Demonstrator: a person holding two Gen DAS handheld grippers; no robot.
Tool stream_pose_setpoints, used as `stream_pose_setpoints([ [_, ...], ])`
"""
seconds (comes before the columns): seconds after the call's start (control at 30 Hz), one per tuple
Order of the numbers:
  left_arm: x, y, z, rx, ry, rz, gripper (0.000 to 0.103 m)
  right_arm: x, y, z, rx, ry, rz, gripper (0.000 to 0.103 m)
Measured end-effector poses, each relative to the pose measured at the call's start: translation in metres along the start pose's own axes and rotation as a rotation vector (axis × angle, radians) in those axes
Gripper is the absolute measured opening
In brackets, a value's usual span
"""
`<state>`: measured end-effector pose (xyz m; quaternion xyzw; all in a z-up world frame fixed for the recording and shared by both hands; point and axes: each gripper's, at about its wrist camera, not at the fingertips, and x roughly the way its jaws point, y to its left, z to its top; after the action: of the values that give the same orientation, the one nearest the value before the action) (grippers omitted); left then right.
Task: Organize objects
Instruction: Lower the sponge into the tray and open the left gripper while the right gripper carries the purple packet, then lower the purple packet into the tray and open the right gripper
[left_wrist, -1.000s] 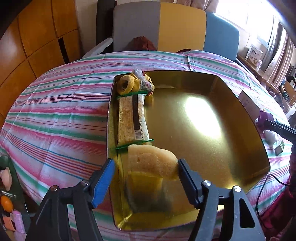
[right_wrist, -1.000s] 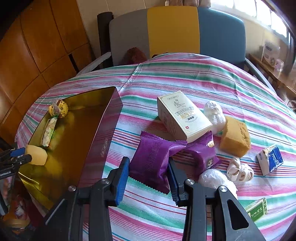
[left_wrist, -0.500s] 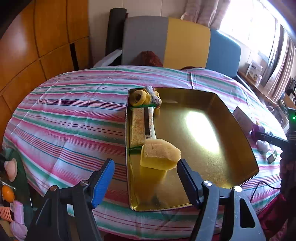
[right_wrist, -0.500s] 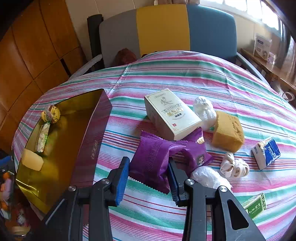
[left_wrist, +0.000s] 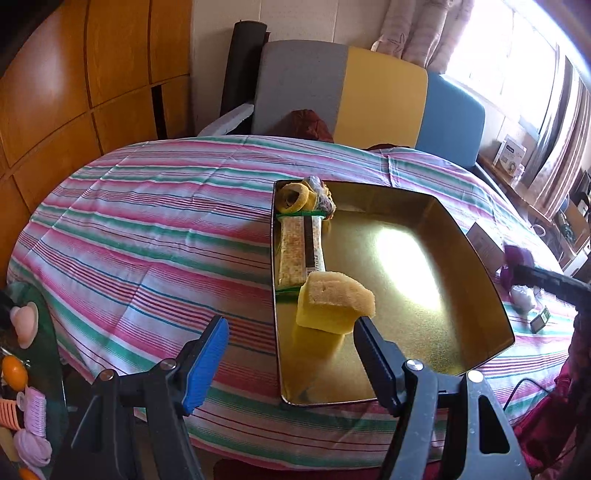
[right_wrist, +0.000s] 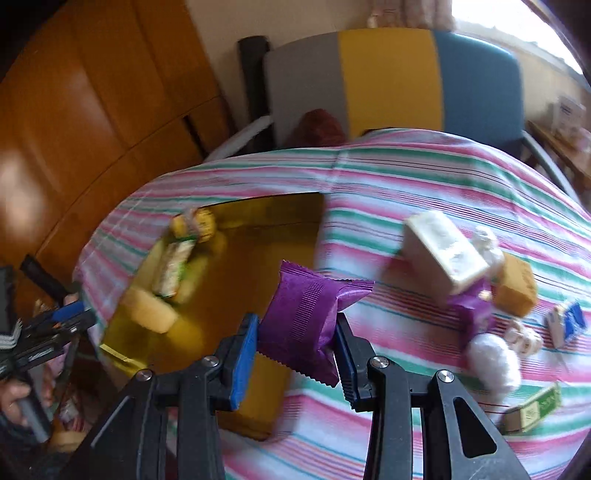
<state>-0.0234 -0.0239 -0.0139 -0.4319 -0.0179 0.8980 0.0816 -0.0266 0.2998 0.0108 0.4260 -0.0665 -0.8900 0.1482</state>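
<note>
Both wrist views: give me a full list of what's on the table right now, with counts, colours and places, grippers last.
gold tray: 1, gold, on striped tablecloth
sponge cake: 1, yellow, near end of tray's left side
cracker pack: 1, clear with green ends, along tray's left wall
round snacks: 2 or so, yellow, tray's far corner
cream box: 1, on cloth right of tray
brown cake: 1, beside box
white wrapped balls: 2
purple packet: 1, held over tray edge
second purple packet: 1, by box
left gripper: open, empty
right gripper: shut on purple packet

Home dining room — clothed table (left_wrist: 155, 236), curtains (left_wrist: 417, 29)
</note>
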Motion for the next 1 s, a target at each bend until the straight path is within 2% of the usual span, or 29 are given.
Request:
stream_pose_setpoints([
  [0.13, -0.001, 0.009, -0.002, -0.025, -0.006, 0.000, 0.071, 0.018, 0.049, -0.002, -0.080, 0.055, 0.112, 0.040],
  [0.3, -0.003, 0.037, -0.003, -0.113, -0.016, -0.020, 0.071, 0.051, 0.108, -0.010, -0.167, 0.142, 0.227, 0.040],
  [0.5, -0.004, 0.063, -0.006, -0.200, -0.023, -0.011, 0.071, 0.098, 0.163, -0.023, -0.232, 0.251, 0.305, 0.040],
  [0.7, 0.000, 0.070, -0.011, -0.217, -0.018, -0.016, 0.071, 0.138, 0.192, -0.030, -0.250, 0.332, 0.329, 0.042],
  [0.87, 0.004, 0.072, -0.012, -0.222, -0.012, -0.015, 0.071, 0.142, 0.196, -0.032, -0.237, 0.336, 0.340, 0.044],
  [0.9, 0.004, 0.073, -0.012, -0.225, -0.014, -0.013, 0.070, 0.141, 0.196, -0.033, -0.234, 0.333, 0.338, 0.046],
  [0.97, 0.002, 0.074, -0.012, -0.229, -0.019, -0.014, 0.070, 0.138, 0.192, -0.031, -0.216, 0.326, 0.348, 0.057],
  [1.0, 0.001, 0.074, -0.012, -0.228, -0.022, -0.012, 0.070, 0.136, 0.191, -0.031, -0.210, 0.318, 0.350, 0.057],
])
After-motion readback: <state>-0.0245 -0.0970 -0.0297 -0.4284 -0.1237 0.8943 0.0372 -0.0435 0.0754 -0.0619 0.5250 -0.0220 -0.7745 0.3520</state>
